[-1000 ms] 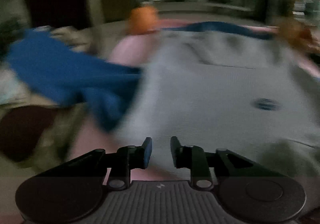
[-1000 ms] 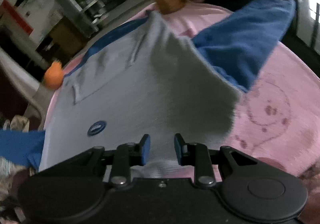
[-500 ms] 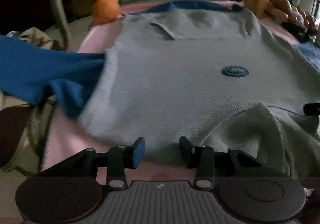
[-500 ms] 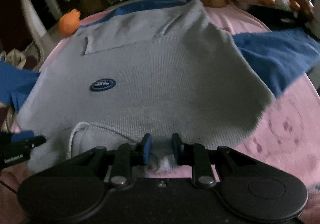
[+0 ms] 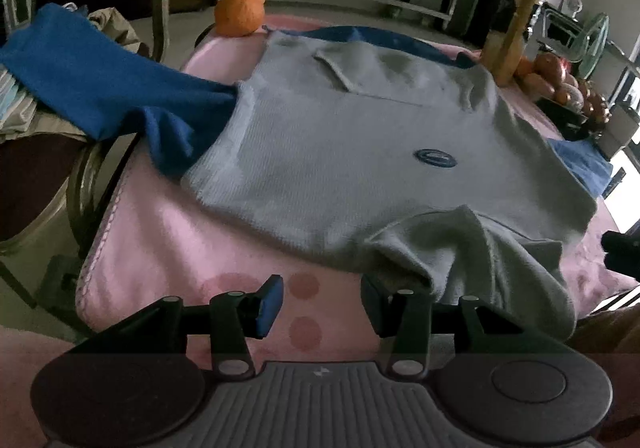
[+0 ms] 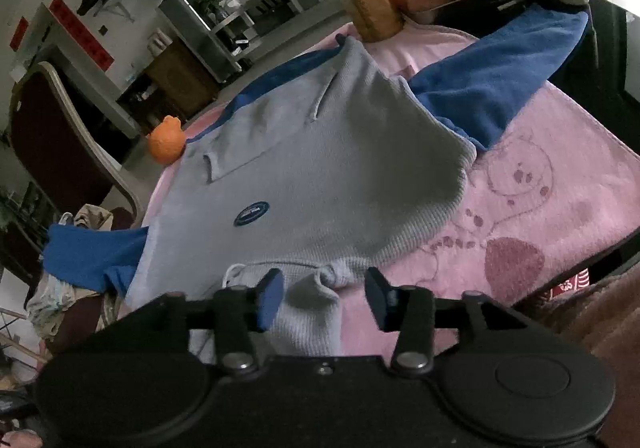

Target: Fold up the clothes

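Right now your grey sweatshirt point(image 5: 360, 135) lies spread flat on the pink blanket point(image 5: 168, 240) that covers the desk, with the oval navy badge point(image 5: 434, 158) facing up on its chest. Starting at the far left of the left wrist view, its blue left sleeve point(image 5: 88, 83) trails off the desk edge and drapes over a pile of other fabric on a chair point(image 5: 36, 183). Just past it, an orange point(image 5: 240, 11) sits at the far corner of the blanket, beside the blue collar edge of the sweatshirt. Moving across, your left gripper point(image 5: 320, 302) hangs over the near edge of the blanket with its fingers point(image 5: 270, 304) spread wide and nothing between them; the bunched grey hem point(image 5: 460, 248) is rumpled up just beside and partly over the right-hand finger. Further right a tall amber bottle point(image 5: 510, 27) stands at the far side, with a tray of fruit point(image 5: 560, 83) next to it. From the right wrist view, the same hem fold point(image 6: 312, 300) lies under and between the fingers point(image 6: 268, 298) of your right gripper point(image 6: 324, 300), which are also spread apart and not pinching the cloth. A white drawstring loop point(image 6: 236, 272) shows at the hem just beside the left-hand finger. To the right, the other blue sleeve point(image 6: 500, 75) stretches away across the blanket towards the fruit tray point(image 6: 460, 3).
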A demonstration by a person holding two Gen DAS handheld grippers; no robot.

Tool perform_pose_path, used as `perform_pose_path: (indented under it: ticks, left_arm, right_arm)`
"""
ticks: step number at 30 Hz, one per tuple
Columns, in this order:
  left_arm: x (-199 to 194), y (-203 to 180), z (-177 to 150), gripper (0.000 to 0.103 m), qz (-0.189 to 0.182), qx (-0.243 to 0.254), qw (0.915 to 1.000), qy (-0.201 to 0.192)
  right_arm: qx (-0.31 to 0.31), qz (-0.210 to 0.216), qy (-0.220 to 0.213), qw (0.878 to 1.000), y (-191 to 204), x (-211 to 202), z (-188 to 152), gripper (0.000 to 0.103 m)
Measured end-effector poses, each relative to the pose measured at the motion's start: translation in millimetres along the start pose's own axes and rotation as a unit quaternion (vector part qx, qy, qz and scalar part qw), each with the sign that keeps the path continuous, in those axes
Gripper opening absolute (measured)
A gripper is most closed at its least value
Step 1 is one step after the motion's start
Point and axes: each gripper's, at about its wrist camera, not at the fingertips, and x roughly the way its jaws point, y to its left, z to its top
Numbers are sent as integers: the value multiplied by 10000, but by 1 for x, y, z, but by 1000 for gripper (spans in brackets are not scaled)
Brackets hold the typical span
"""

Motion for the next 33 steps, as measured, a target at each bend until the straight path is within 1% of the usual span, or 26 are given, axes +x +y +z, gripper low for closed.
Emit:
perform_pose_path:
  ticks: [4, 7, 11, 14, 18, 21, 22, 23, 25, 27, 29, 32, 33]
  left_arm:
    - [-5, 7, 4, 45, -53, -125, 9999, -85]
    - [-15, 15, 12, 45, 42, -241, 9990, -372]
    - [-31, 51, 30, 45, -43, -888, 9931, -766]
    - [-46, 88, 46, 45, 109, -1315, 9855, -1069]
    - [-71, 151, 71, 45, 412, -1799, 9698, -1592]
    - [-84, 200, 91, 49, 740, -2048, 9552, -2004]
    - [-86, 217, 99, 49, 905, -2121, 9499, -2107]
    - [-85, 233, 106, 49, 1020, -2212, 9454, -2167]
    - [-80, 265, 121, 49, 1095, -2433, 9383, -2202]
    - [-69, 297, 131, 50, 941, -2779, 9317, -2142]
    - [-54, 324, 139, 49, 763, -3174, 9225, -2061]
    - [-33, 353, 145, 46, 381, -3628, 9096, -1988]
    - [-29, 358, 145, 46, 285, -3705, 9069, -1986]
  right_arm:
    - [186, 149, -27, 9997, 0, -2, 4, 47]
    - [408, 344, -82, 9985, 3, -4, 9, 48]
    - [325, 618, -267, 9972, 23, -11, 30, 49]
    - [210, 862, -366, 9954, 45, -10, 53, 51]
    - [123, 1258, -357, 9913, 84, 4, 85, 52]
    - [158, 1549, -308, 9873, 115, 22, 94, 55]
    - [219, 1655, -315, 9855, 125, 28, 95, 59]
    - [289, 1751, -328, 9836, 134, 35, 95, 64]
    - [451, 1910, -335, 9800, 149, 47, 93, 68]
    - [610, 2045, -302, 9765, 163, 59, 89, 68]
    - [726, 2176, -123, 9733, 178, 75, 85, 68]
    - [776, 2281, 34, 9705, 196, 94, 81, 69]
    - [744, 2270, 57, 9710, 202, 98, 80, 70]
